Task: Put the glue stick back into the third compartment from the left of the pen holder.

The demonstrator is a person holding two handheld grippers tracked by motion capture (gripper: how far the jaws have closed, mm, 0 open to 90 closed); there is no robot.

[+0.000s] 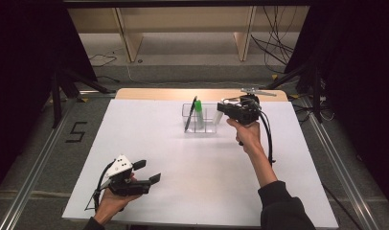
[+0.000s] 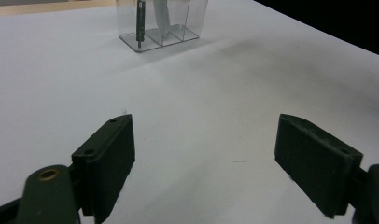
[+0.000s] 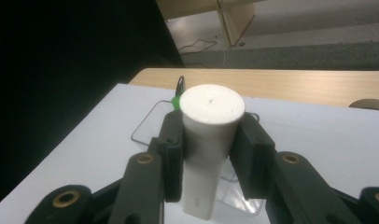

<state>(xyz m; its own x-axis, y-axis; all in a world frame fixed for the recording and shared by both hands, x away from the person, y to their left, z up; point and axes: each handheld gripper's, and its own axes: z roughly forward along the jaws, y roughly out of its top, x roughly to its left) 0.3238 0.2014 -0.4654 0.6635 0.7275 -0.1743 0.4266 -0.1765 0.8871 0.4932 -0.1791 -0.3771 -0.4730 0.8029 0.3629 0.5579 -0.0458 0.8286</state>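
A clear plastic organizer [image 1: 207, 128] with compartments stands at the table's far middle. A black pen [image 1: 191, 113] leans in its left compartment, and a green-capped marker [image 1: 199, 107] stands beside it. My right gripper [image 1: 220, 108] is at the organizer's right end, shut on a white cylinder [image 3: 211, 135] held upright, with its lower end over or inside the box [image 3: 142, 133]. The green cap [image 3: 175, 103] and the pen tip [image 3: 180, 84] peek out behind the cylinder. My left gripper [image 1: 148, 171] rests open near the front left, with nothing between its jaws [image 2: 204, 154]. Far ahead of it stands the organizer [image 2: 131, 41].
A white sheet [image 1: 173, 167] covers the table, and a strip of wood [image 1: 149, 93] shows along the far edge. Black cables trail from both grippers. Wooden furniture legs and loose cords lie on the floor beyond the table.
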